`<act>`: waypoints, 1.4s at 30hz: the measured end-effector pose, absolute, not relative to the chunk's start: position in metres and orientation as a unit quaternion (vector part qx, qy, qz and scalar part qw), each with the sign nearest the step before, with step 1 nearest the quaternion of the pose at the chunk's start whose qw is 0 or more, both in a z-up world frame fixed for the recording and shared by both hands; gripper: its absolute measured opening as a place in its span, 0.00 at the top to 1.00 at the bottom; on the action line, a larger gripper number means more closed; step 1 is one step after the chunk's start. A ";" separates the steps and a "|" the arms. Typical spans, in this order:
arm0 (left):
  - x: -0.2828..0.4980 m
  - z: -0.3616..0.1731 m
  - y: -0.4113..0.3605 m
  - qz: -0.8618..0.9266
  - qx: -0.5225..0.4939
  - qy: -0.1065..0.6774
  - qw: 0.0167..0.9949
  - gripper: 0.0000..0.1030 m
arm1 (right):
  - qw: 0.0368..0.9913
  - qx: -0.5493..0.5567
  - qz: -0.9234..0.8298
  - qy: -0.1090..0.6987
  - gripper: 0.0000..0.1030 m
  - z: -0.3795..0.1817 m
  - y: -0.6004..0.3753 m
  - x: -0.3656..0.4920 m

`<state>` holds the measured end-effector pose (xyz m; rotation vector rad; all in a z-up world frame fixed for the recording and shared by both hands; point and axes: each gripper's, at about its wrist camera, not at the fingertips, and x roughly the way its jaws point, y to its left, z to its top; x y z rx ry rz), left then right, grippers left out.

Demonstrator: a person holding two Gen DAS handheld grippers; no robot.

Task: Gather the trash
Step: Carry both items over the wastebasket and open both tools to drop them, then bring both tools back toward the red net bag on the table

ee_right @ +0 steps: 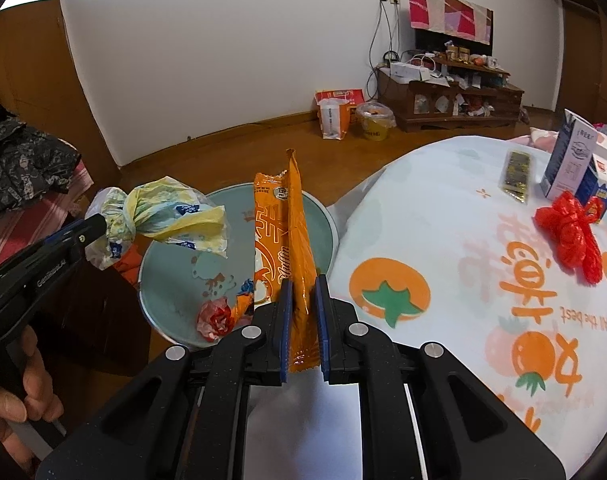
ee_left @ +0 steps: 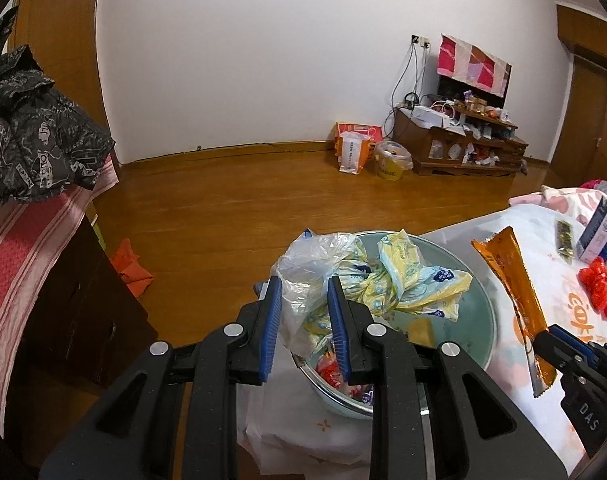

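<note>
Trash is in both our grippers. From the left wrist view, our left gripper (ee_left: 305, 320) is clamped on a knotted plastic bag (ee_left: 367, 280) hanging over the basin (ee_left: 479, 320), which sits at the edge of the table (ee_left: 563, 300). The orange wrapper (ee_left: 515, 292) rises just beside the basin's rim.

From the right wrist view, our right gripper (ee_right: 303, 316) pinches that orange wrapper (ee_right: 287, 240) near its lower end, upright above the basin (ee_right: 175, 280) — scraps already lie inside. A red bag (ee_right: 571, 236), carton (ee_right: 571, 160) and dark packet (ee_right: 517, 178) remain on the table (ee_right: 443, 240) beyond the basin. We judge the tall wrapper could topple outside the rim if released — its top leans past the edge.
</note>
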<state>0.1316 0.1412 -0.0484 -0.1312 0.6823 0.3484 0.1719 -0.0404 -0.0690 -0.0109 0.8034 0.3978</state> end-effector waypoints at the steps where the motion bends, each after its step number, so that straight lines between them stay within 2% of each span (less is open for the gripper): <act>1: 0.134 -0.050 0.140 0.171 -0.063 0.335 0.924 0.77 | 0.901 -0.004 0.193 0.390 0.88 -0.070 -0.039 0.175; 22: 0.175 -0.087 0.132 0.169 -0.020 0.389 0.905 0.76 | 0.884 -0.029 0.197 0.424 0.88 -0.101 -0.013 0.218; 26: 0.177 -0.090 0.130 0.171 -0.016 0.395 0.903 0.74 | 0.881 -0.012 0.212 0.422 0.72 -0.102 -0.017 0.221; 29: 0.177 -0.090 0.131 0.172 -0.014 0.394 0.903 0.74 | 0.886 -0.008 0.208 0.415 0.72 -0.098 -0.021 0.219; 32: 0.174 -0.088 0.130 0.176 -0.013 0.391 0.903 0.63 | 0.891 0.002 0.199 0.407 0.72 -0.092 -0.030 0.214; 34: 0.171 -0.085 0.129 0.181 -0.010 0.384 0.905 0.51 | 0.897 0.008 0.192 0.398 0.71 -0.086 -0.037 0.210; 37: 0.167 -0.079 0.126 0.192 -0.003 0.375 0.907 0.37 | 0.906 0.015 0.178 0.383 0.48 -0.079 -0.046 0.202; 39: 0.164 -0.075 0.124 0.197 -0.003 0.371 0.907 0.29 | 0.915 0.022 0.163 0.367 0.29 -0.075 -0.056 0.196; 40: 0.162 -0.073 0.122 0.199 -0.003 0.370 0.907 0.22 | 0.920 0.024 0.154 0.359 0.27 -0.073 -0.060 0.193; 42: 0.159 -0.070 0.118 0.202 0.001 0.367 0.908 0.17 | 0.927 0.025 0.133 0.350 0.18 -0.070 -0.071 0.189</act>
